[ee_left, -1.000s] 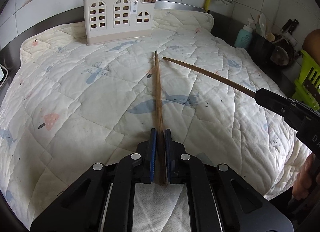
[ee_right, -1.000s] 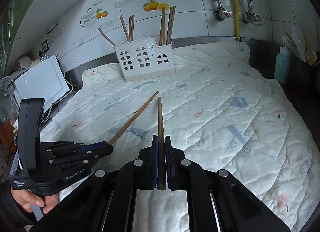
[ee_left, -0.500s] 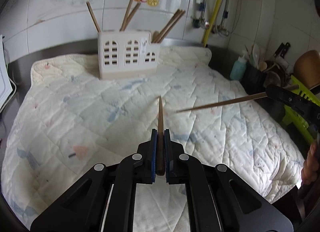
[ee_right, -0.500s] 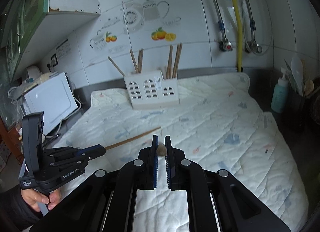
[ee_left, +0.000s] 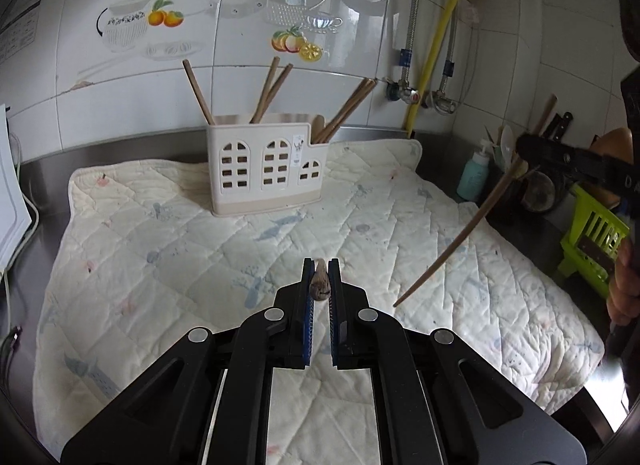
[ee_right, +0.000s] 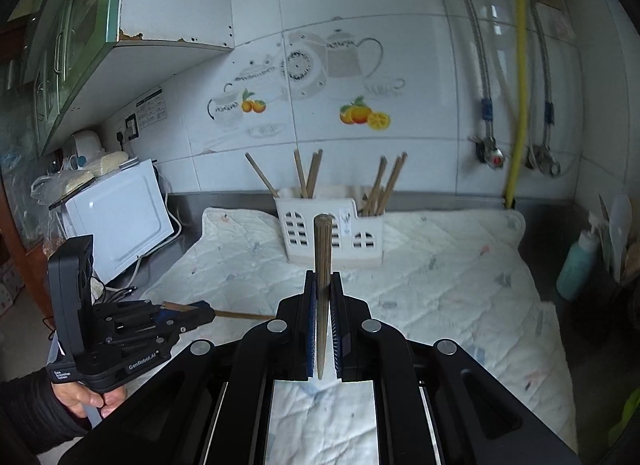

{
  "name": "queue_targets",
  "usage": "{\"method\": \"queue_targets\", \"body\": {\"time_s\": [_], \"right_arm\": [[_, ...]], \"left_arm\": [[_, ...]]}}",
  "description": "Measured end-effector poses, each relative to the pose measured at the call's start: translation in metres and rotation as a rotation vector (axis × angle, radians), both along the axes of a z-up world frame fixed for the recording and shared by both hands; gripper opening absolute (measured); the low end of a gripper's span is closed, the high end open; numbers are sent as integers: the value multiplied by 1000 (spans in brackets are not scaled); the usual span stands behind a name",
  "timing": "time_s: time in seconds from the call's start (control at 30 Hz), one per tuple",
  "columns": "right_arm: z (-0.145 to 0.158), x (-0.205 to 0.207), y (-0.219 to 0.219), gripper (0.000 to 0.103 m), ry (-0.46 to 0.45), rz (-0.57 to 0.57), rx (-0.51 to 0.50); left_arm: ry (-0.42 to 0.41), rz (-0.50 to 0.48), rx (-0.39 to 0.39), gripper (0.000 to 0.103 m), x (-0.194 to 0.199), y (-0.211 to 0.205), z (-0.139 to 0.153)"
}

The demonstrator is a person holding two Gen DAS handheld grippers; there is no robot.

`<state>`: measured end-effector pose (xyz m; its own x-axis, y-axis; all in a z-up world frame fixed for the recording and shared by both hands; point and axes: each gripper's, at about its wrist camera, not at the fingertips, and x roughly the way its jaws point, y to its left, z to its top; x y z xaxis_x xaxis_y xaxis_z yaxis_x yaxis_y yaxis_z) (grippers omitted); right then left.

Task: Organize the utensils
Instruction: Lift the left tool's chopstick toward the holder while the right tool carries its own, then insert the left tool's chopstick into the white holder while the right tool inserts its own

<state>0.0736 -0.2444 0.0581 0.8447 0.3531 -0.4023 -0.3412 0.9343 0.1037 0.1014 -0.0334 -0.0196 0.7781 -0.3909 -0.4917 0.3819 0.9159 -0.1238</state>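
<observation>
cream quilted mat [ee_left: 168, 233]: faded blue and pink prints | white plastic utensil holder [ee_left: 264, 169]: arched window cut-outs, beige base | brown wooden chopsticks [ee_left: 198, 93] | black grippers [ee_left: 320, 281]: blue pads | white wall tiles [ee_right: 360, 77]: teapot and orange-fruit decals | yellow pipe [ee_left: 434, 37] | teal bottle [ee_left: 472, 177] | lime-green basket [ee_left: 596, 229]

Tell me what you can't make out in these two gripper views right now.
- Left wrist view: left chopstick seen end-on between the jaws, its length hidden.
- Right wrist view: right chopstick covers part of the white holder.
- Both views: holder walls hide the stored chopsticks' lower ends.
- Wall notice: text too small.
</observation>
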Motion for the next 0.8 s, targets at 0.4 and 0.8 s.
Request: {"method": "queue_targets", "body": {"time_s": [0.4,0.8], "right_arm": [[90,88,15,7,-105,15,-59],[103,192,25,7,-131,-78,-27]], "left_arm": [[-44,3,15,5,43,17,50],[-174,41,20,5,87,29,115]]}}
